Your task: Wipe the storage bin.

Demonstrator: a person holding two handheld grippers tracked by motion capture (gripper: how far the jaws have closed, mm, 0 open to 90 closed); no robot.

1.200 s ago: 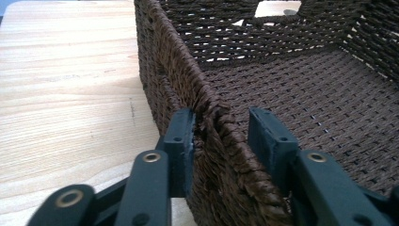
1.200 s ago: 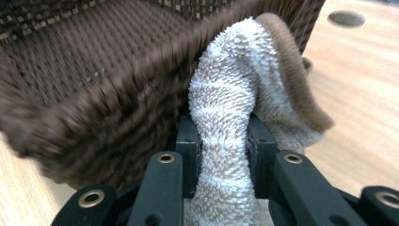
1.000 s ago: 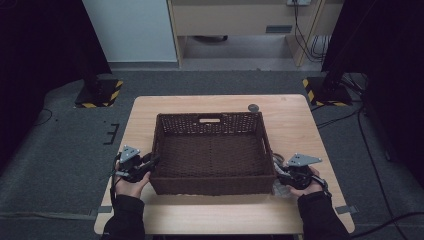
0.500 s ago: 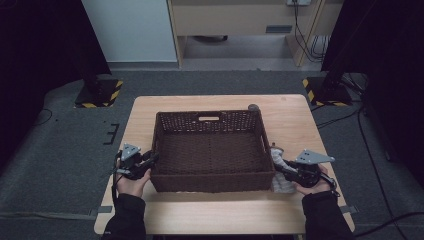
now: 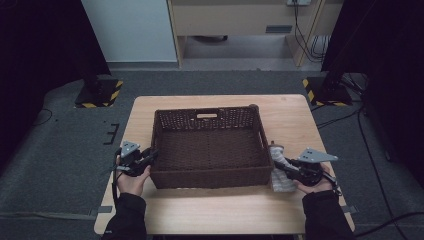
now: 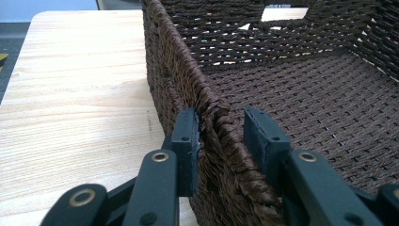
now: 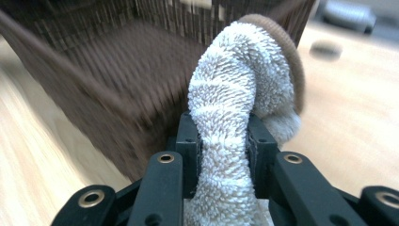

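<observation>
Both grippers are at work along the table's (image 5: 295, 112) near edge: the right gripper (image 5: 286, 169) has its jaws clamped on a fluffy striped sock (image 7: 237, 101), held just beside the wicker basket's (image 5: 210, 150) right wall near the front right corner, probably so it can be carried over the rim and dropped in. Meanwhile the left gripper (image 6: 221, 136) straddles the basket's left wall, one pad against the outside of the weave and the other a little apart inside, apparently steadying it. Nothing lies inside the basket; its woven floor is bare.
</observation>
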